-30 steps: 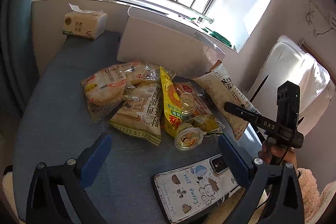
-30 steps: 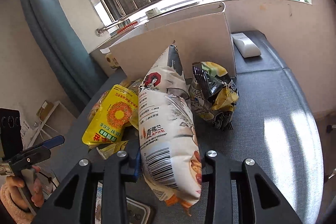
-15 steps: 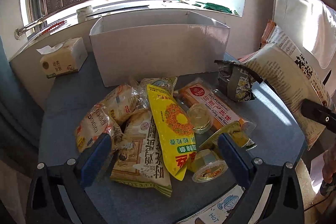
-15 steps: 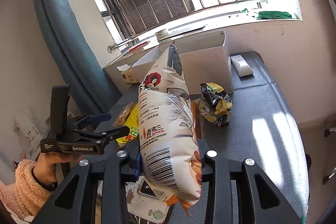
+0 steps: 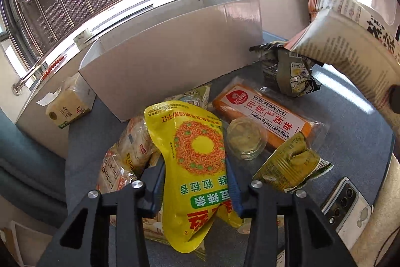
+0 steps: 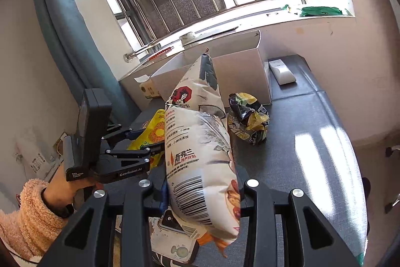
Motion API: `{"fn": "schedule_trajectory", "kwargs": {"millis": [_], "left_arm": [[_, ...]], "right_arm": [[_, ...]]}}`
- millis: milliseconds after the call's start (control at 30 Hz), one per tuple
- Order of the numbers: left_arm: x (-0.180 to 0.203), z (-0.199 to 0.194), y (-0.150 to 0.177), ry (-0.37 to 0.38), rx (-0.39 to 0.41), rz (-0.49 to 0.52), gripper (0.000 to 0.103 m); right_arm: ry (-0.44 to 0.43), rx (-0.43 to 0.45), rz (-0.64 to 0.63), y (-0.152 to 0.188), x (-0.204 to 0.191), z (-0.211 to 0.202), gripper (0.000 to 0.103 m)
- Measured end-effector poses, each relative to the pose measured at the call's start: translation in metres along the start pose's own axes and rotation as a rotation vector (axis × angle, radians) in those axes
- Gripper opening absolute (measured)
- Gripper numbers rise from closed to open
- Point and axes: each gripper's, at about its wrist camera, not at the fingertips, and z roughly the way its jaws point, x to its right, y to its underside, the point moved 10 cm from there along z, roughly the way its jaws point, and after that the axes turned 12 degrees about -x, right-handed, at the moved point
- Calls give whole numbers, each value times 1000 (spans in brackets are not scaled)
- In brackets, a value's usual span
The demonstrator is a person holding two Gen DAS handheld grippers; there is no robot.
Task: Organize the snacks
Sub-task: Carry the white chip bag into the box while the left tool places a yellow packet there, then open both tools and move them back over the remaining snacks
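My left gripper (image 5: pixel 195 192) is shut on a yellow snack bag (image 5: pixel 197 157) over the snack pile; it also shows in the right wrist view (image 6: pixel 150 142). My right gripper (image 6: pixel 202 194) is shut on a large white chip bag (image 6: pixel 200 149) and holds it raised above the table; that bag also shows at the right of the left wrist view (image 5: pixel 350 46). An open white cardboard box (image 5: pixel 175 51) stands behind the pile. On the grey table (image 6: pixel 312 142) lie an orange cake pack (image 5: pixel 265 114), a jelly cup (image 5: pixel 245 137), a green pouch (image 5: pixel 290 164) and bread packs (image 5: pixel 125 162).
A dark crumpled snack bag (image 6: pixel 247 121) sits in front of the box's right end. A tissue pack (image 5: pixel 67 106) stands at the left of the box. A phone (image 5: pixel 347 209) lies near the front edge. A white remote (image 6: pixel 282 71) lies at the back right.
My left gripper has moved in and closed on the yellow bag, which it now holds. My right gripper still holds the white chip bag, raised a little higher.
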Motion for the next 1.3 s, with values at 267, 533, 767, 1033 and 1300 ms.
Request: {"fn": "schedule_trajectory", "kwargs": {"millis": [267, 533, 767, 1033, 1300], "left_arm": [[-36, -51, -1, 161, 132, -172, 38], [-81, -86, -37, 235, 263, -276, 38], [-117, -86, -119, 260, 316, -290, 38], [-140, -34, -191, 208, 251, -259, 43], [-160, 5, -187, 138, 161, -293, 103]], "right_arm": [[-16, -1, -8, -4, -5, 4, 39], [-6, 21, -8, -53, -10, 11, 39], [34, 51, -12, -150, -6, 31, 39], [256, 35, 42, -237, 42, 76, 39], [353, -20, 48, -261, 66, 113, 103]]}}
